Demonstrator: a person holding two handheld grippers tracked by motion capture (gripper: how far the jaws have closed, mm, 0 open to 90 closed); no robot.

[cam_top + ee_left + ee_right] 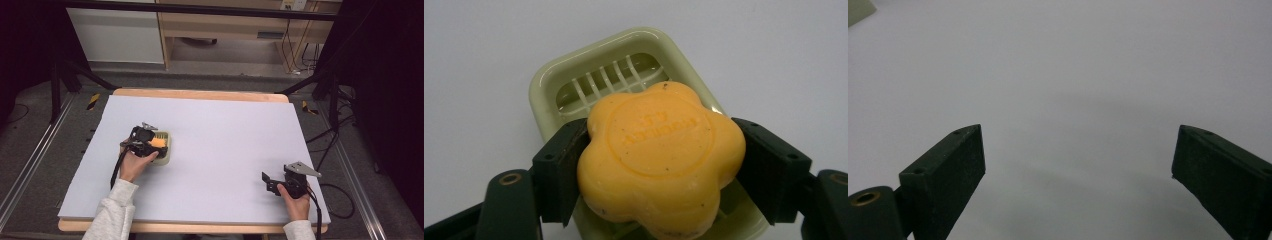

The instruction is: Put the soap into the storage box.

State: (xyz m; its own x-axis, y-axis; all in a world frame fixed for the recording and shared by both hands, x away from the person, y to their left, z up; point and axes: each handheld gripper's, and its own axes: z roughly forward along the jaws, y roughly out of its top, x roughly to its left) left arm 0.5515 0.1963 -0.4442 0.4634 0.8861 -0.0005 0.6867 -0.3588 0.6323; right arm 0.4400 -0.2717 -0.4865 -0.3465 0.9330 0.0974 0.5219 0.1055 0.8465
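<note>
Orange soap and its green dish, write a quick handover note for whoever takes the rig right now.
Left tool: shut on the orange flower-shaped soap, jaws pressing its two sides, held over the pale green soap dish.
Right tool: open, holding nothing, above bare table at the near right.
Things: the dish sits on the left half of the table; its slatted insert is visible behind the soap.
Done: the soap is gripped.
Left: whether the soap is touching the dish can't be told from here; it is likely either to be set down and released, or lifted away.

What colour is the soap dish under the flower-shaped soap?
Pale green, clearest in the left gripper view: the soap dish sits under the orange soap.
</note>
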